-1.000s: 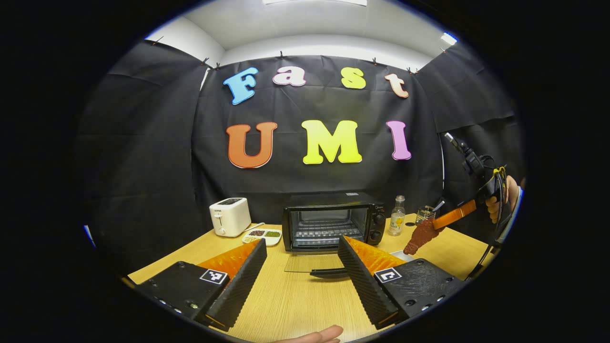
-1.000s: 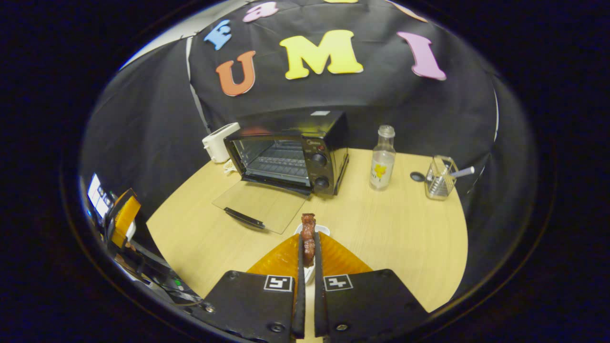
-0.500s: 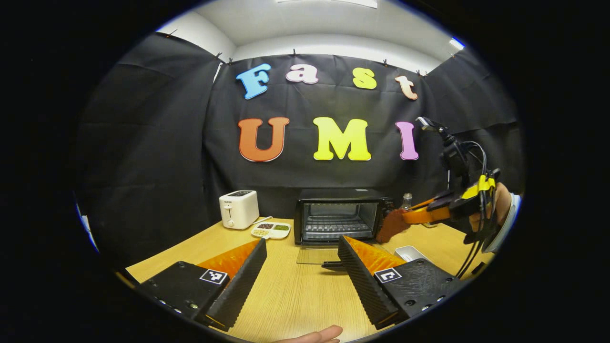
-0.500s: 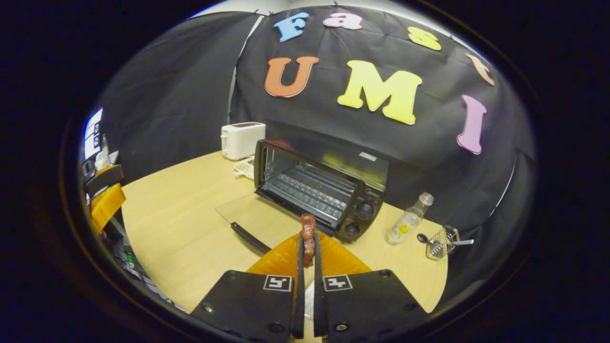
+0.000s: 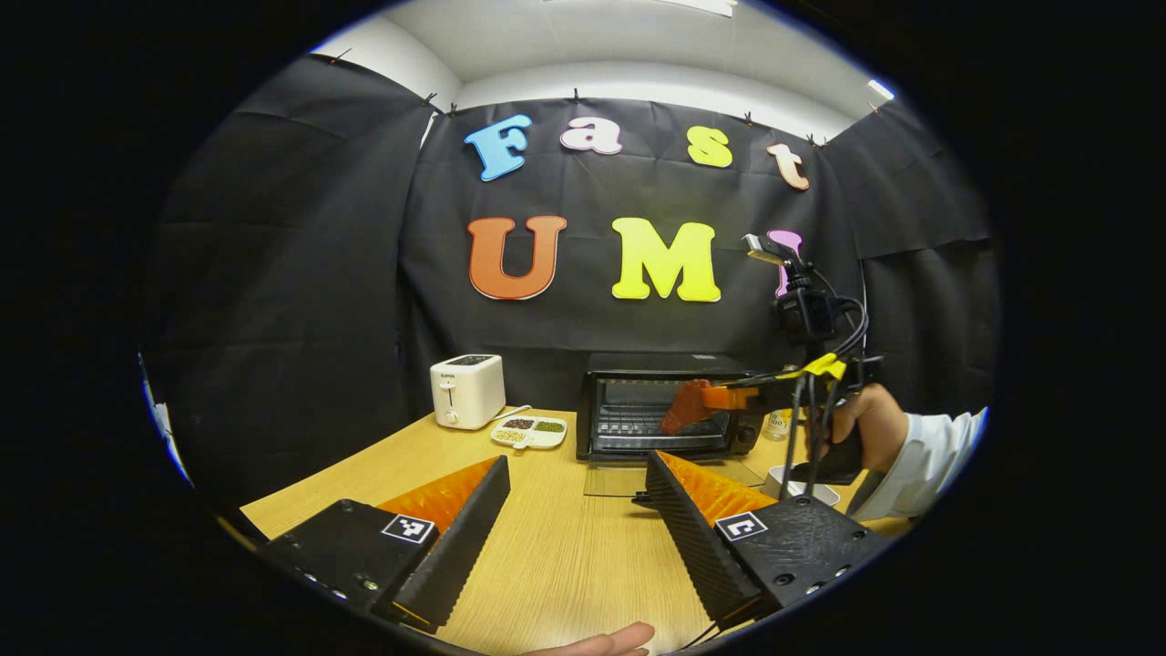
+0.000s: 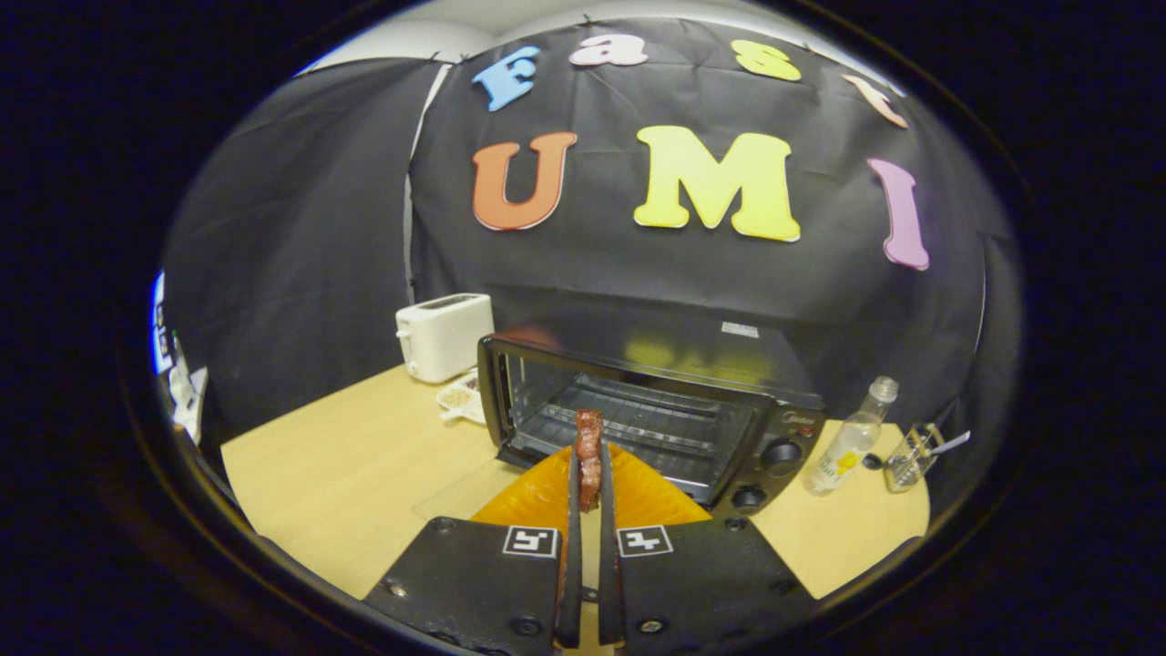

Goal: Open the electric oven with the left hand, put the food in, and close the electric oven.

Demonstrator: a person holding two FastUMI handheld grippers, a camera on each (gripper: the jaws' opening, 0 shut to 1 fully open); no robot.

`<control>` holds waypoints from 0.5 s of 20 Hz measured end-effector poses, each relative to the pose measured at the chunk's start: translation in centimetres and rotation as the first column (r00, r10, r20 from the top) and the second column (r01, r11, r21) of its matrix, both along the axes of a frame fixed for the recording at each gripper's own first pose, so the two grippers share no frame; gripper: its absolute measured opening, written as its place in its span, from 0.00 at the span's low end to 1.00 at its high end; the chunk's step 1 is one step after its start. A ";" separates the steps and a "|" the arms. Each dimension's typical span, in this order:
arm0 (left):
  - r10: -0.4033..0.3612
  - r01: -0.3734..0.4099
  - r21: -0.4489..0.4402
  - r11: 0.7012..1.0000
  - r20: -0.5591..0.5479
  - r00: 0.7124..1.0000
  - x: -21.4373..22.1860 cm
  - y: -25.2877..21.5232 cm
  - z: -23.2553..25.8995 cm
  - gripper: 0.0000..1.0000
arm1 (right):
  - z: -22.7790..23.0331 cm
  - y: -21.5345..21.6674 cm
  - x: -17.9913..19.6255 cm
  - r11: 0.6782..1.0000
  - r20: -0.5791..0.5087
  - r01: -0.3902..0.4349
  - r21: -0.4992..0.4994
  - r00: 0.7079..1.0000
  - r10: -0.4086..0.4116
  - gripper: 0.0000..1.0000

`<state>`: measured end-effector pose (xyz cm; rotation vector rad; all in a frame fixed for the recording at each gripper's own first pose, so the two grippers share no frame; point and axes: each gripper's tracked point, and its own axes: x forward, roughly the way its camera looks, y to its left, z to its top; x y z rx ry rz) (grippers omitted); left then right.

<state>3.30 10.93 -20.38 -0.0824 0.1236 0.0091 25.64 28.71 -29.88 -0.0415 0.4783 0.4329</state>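
**Food at the oven mouth, door down**

We find the oven (image 6: 651,415) standing at 12 o'clock on the table (image 6: 346,492), its glass door (image 5: 638,476) dropped flat toward us, so the cavity and rack (image 6: 638,428) are open to a straight approach.

The right hand-held gripper (image 6: 588,474) is clamped on the food (image 6: 588,446), a dark reddish strip pinched edge-on between both fingers and projecting beyond the tips. We judge this hold lets the strip reach the rack ahead of the fingers. In the left gripper view the food (image 5: 685,407) sits level with the cavity opening, in front of the rack; whether it has crossed the threshold we cannot tell.

The left hand-held gripper (image 5: 574,510) hangs wide open and empty at 6 o'clock, low over the table and well back from the door, which we judge keeps the approach free and leaves it ready to lift the door.

A toaster (image 5: 467,390) and a snack dish (image 5: 530,430) stand at 10 o'clock of the oven; a bottle (image 6: 847,437) and wire holder (image 6: 911,446) at 3 o'clock, apart from the path.

Remaining, in our judgement: set food on rack, release, withdraw, close door.
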 end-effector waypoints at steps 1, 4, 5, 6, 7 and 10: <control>0.005 -0.005 0.003 1.000 -0.001 1.000 0.0 0.4 0.0 0.96 | -0.5 0.3 0.6 0.998 -0.033 0.035 0.057 0.999 -0.033 0.11; 0.026 -0.026 0.014 1.000 0.008 1.000 -0.4 1.7 0.3 0.96 | -1.7 0.9 3.1 0.957 -0.152 0.171 0.235 0.979 -0.137 0.11; 0.038 -0.038 0.015 0.999 0.009 0.999 -0.5 2.3 0.3 0.96 | -1.8 1.0 4.1 0.928 -0.189 0.217 0.304 0.968 -0.165 0.11; 0.047 -0.047 0.010 0.999 0.007 0.999 -0.4 2.8 0.2 0.96 | -2.1 0.9 5.0 0.895 -0.224 0.257 0.365 0.957 -0.184 0.11; 0.053 -0.053 0.003 0.999 0.003 0.999 -0.5 3.1 0.1 0.96 | -2.6 0.8 6.0 0.856 -0.257 0.298 0.423 0.945 -0.202 0.11; 0.075 -0.075 -0.006 0.997 -0.007 0.997 -0.3 4.2 -0.2 0.96 | -4.3 0.4 9.1 0.744 -0.323 0.398 0.536 0.912 -0.255 0.11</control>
